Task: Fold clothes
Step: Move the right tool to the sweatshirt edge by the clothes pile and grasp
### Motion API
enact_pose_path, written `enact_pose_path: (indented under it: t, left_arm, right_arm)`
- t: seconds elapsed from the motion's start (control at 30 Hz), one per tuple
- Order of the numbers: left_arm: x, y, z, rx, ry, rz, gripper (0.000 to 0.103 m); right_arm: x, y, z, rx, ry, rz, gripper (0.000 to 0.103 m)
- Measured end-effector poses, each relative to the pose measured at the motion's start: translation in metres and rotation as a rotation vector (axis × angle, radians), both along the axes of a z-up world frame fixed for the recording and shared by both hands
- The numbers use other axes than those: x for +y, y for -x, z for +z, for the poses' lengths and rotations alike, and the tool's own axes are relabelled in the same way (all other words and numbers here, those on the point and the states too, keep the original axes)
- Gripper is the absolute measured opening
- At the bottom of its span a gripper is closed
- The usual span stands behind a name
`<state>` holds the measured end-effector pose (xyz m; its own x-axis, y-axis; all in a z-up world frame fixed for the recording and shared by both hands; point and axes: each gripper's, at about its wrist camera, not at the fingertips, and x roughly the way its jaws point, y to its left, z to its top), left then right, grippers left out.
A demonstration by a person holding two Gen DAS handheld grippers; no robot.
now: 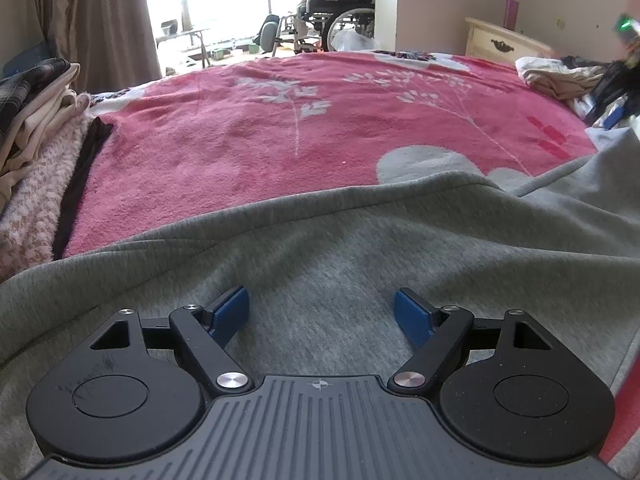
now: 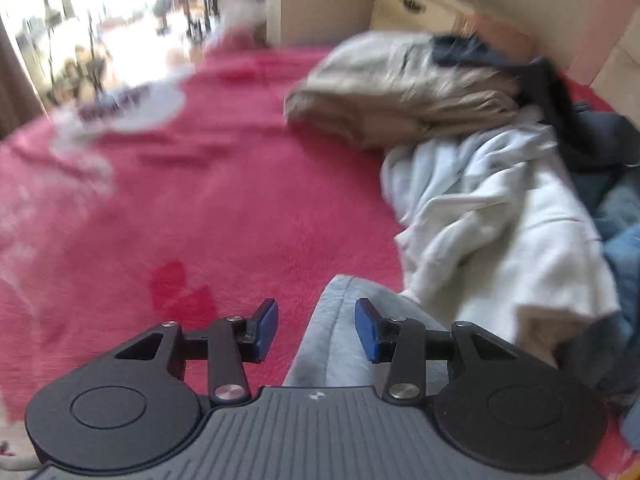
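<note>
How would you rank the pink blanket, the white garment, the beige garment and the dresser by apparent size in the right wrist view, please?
1. pink blanket
2. white garment
3. beige garment, though it lies farther away
4. dresser

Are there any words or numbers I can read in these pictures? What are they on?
None can be read.
Dark letters on a white patch of the pink blanket: too blurred to read.
A small mark on the wheelchair backrest: too small to read.
</note>
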<state>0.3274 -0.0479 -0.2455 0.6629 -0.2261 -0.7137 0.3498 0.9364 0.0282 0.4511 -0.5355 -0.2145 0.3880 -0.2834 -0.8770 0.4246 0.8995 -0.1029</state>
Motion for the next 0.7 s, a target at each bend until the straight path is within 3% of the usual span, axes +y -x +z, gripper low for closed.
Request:
enact_pose_path:
  t: [0.1, 0.2, 0.23, 0.27, 0.33, 0.43, 0.57, 0.7]
  left_arm:
    - [0.001, 0.000, -0.001, -0.005, 0.005, -0.002, 0.082]
    - [0.001, 0.001, -0.002, -0.012, 0.006, -0.002, 0.082]
    - [0.001, 0.001, -0.002, -0.014, 0.007, -0.003, 0.082]
    - [0.001, 0.002, -0.002, -0.016, 0.008, -0.002, 0.082]
    - [0.002, 0.002, -0.003, -0.019, 0.011, -0.001, 0.082]
    - [0.002, 0.003, -0.002, -0.021, 0.012, 0.002, 0.082]
    - [0.002, 0.005, -0.002, -0.030, 0.007, 0.010, 0.083]
    - [0.001, 0.006, -0.002, -0.038, -0.002, 0.016, 0.083]
  right_arm:
    - [0.000, -0.013, -0.022, 0.078, 0.049, 0.006, 0.044]
    - [-0.005, -0.013, -0.034, 0.088, 0.040, -0.008, 0.038]
    - [-0.009, -0.013, -0.034, 0.079, 0.030, -0.020, 0.031]
    - [-0.012, -0.012, -0.033, 0.070, 0.016, -0.035, 0.018]
    - [-0.020, -0.009, -0.028, 0.053, -0.006, -0.051, 0.009]
    - [-0.035, 0.002, -0.010, -0.050, -0.014, -0.115, 0.007]
    - [-0.064, 0.029, 0.013, -0.255, -0.025, -0.276, 0.007]
    - [-0.079, 0.042, 0.011, -0.360, -0.029, -0.361, 0.007]
